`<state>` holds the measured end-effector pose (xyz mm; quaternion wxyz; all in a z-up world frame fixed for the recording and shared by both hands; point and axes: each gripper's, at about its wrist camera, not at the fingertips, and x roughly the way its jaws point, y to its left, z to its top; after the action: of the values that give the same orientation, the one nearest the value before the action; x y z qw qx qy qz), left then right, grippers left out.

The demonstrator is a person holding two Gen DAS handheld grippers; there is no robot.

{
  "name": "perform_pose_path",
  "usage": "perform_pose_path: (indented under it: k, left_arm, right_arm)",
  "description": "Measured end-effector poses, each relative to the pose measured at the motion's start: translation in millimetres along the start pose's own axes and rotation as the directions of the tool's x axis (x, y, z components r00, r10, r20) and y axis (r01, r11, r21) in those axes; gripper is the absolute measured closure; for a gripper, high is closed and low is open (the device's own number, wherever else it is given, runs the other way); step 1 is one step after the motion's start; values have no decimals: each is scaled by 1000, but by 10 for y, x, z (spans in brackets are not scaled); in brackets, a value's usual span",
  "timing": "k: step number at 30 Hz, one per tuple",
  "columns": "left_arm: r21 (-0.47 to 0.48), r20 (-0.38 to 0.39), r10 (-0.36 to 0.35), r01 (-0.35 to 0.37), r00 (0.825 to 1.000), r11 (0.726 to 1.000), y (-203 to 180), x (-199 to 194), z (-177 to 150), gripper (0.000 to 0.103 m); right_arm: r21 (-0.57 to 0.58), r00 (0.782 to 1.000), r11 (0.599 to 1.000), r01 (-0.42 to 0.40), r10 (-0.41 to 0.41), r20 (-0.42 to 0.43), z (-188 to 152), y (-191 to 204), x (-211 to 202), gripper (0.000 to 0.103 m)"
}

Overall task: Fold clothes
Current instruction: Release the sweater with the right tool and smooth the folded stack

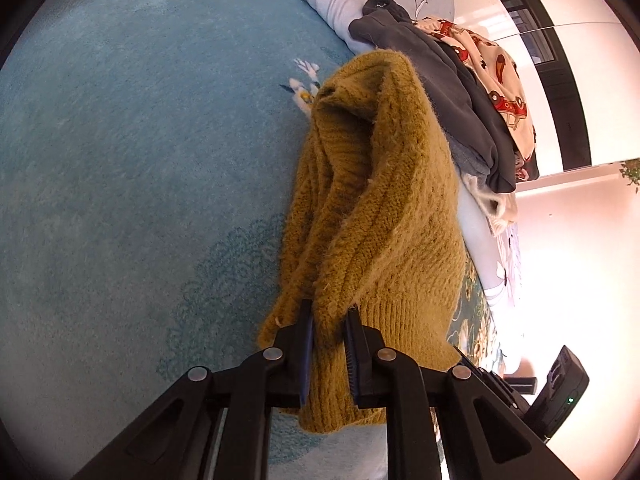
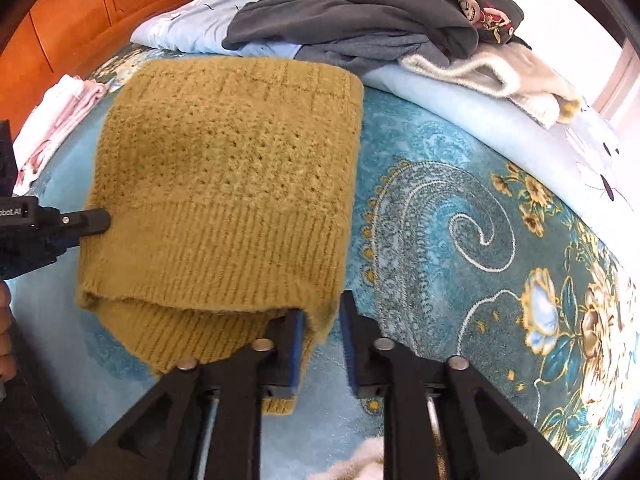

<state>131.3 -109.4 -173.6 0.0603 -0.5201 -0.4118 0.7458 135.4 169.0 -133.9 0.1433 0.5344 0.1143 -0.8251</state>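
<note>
Strong daylight washes out the window side of the room

In the left wrist view the window [image 1: 536, 28] and the wall beside it blow out to pinkish white, while the mustard sweater [image 1: 376, 208] stays sharp, its folds in soft shadow. The right wrist view is evenly bright, with glare only at the far right edge. Both fisheye views bend the bedspread [image 2: 460, 216] into curves and darken to black at the corners.

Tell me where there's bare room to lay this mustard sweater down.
Free: the plain blue spread left of the mustard sweater, and the patterned stretch on its right, up to the pale quilt. Crowded: the clothes pile on that quilt, and the pink folded clothes by the wooden headboard.
</note>
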Motion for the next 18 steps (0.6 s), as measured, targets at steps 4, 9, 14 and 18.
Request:
perform_pose_path:
  k: [4, 9, 14, 18]
  left_arm:
    - [-14, -3, -5, 5, 1000, 1000, 25, -2, -2, 87]
    - [-27, -1, -15, 15, 1000, 1000, 29, -6, -17, 86]
    - [-18, 23, -22, 22, 999, 1000, -6, -49, -18, 86]
    - [-23, 27, -19, 19, 999, 1000, -16, -45, -10, 86]
  right_arm:
    - [-58, 998, 997, -44, 42, -37, -86, 78, -91, 100]
    - [-95, 990, 992, -84, 72, -119, -315, 124, -61, 103]
    - [24, 982, 986, -168, 169, -90, -300, -25, -137, 103]
    - [223, 955, 936, -271, 290, -59, -278, -219, 27, 54]
